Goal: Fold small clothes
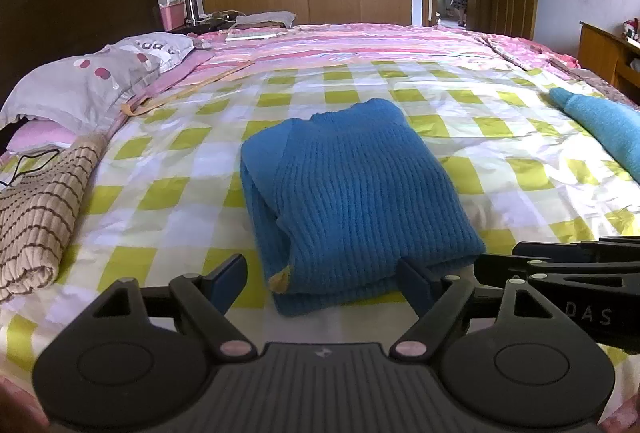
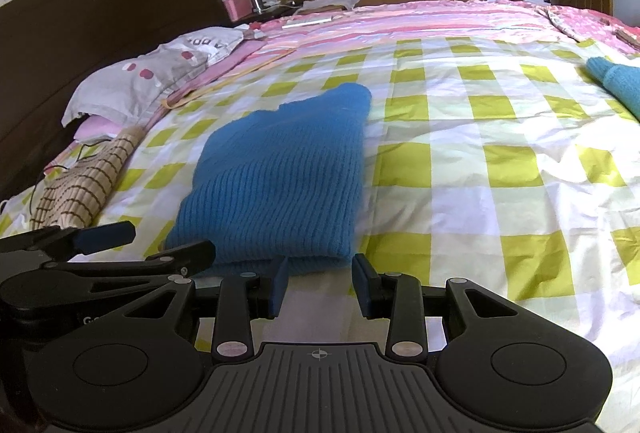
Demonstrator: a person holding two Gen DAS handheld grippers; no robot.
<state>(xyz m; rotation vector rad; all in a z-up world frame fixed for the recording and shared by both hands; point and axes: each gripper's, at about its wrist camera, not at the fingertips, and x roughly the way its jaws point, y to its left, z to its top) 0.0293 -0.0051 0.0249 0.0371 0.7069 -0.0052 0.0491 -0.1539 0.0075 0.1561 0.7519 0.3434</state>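
Lying folded, blue sweater [image 1: 352, 193] long axis running away, both grippers' fingers spread, empty.

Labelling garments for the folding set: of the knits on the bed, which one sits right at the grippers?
The dark blue ribbed sweater, folded, at the near edge. The striped beige knit lies far left, the lighter turquoise one far right.

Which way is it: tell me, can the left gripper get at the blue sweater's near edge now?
Probably yes: the left gripper is open, and the blue sweater has its near edge between the fingers, with nothing blocking it.
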